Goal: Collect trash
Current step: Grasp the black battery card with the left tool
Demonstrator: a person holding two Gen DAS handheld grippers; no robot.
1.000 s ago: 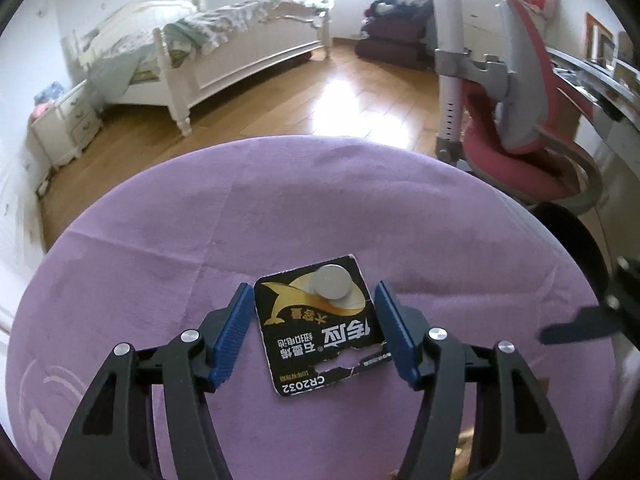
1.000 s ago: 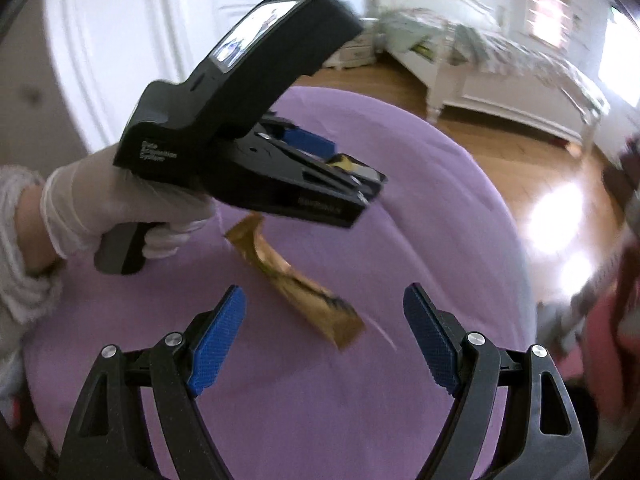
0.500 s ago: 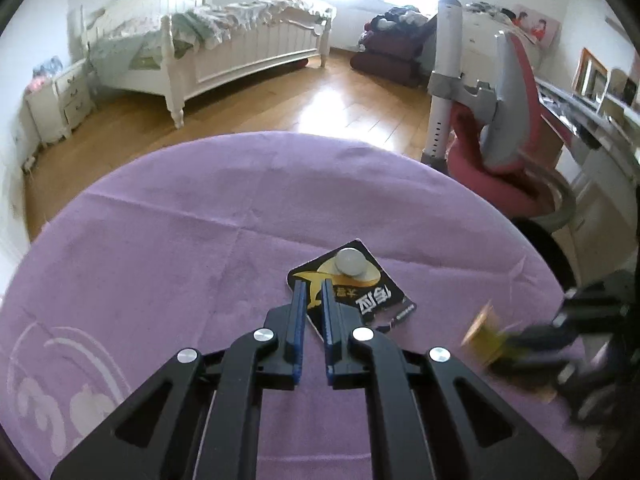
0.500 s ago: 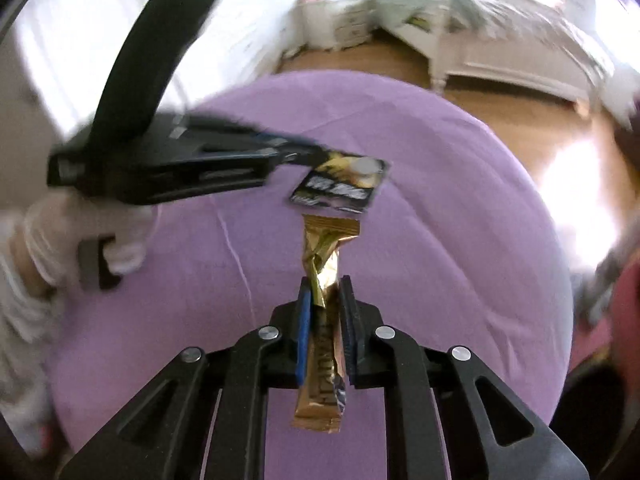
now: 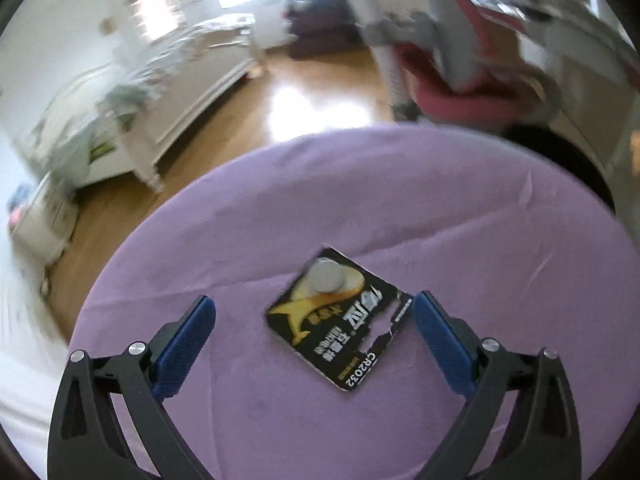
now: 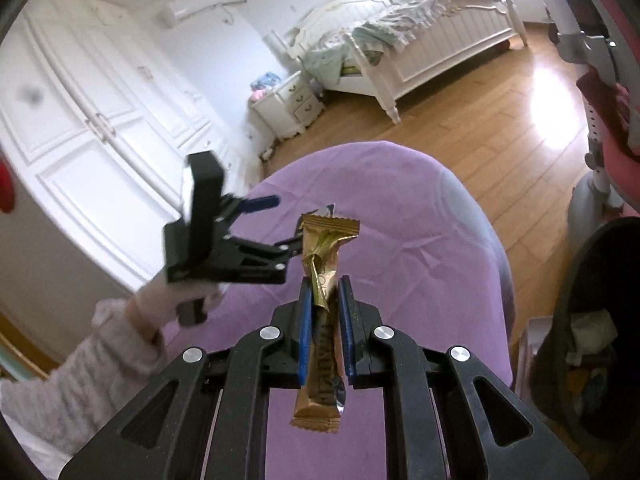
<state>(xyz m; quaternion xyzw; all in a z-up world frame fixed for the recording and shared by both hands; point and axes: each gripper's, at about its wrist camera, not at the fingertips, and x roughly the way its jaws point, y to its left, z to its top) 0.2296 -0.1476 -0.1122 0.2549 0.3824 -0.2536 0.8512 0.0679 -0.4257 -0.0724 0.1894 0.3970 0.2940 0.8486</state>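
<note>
Surface: round table under purple cloth, bedroom setting.
Item one: gold snack wrapper, twisted, upright, lifted clear of the cloth.
Right gripper: jaws narrow, clamped on the wrapper at mid-length; top flares above the pads, lower end hangs below them.
Item two: black battery card, marked CR2032, torn along one edge, coin cell in its blister; flat on the cloth.
Left gripper: jaws wide, nothing held; card between the blue pads, touching neither so far as can be told.
Receptacle: dark bin beside the table at right, crumpled paper visible inside.
Step in hand: judged mid-collection; one piece secured and airborne, one piece lined up for pickup.
Next move, right: carry across to the bin mouth, release only once fully over the opening.
Next move, left: lower pads to cloth level on either side of the card, close on its edges; thin flat stock, likely to slip or need tilting.
Risk: cloth bunching into the pinch.
</note>
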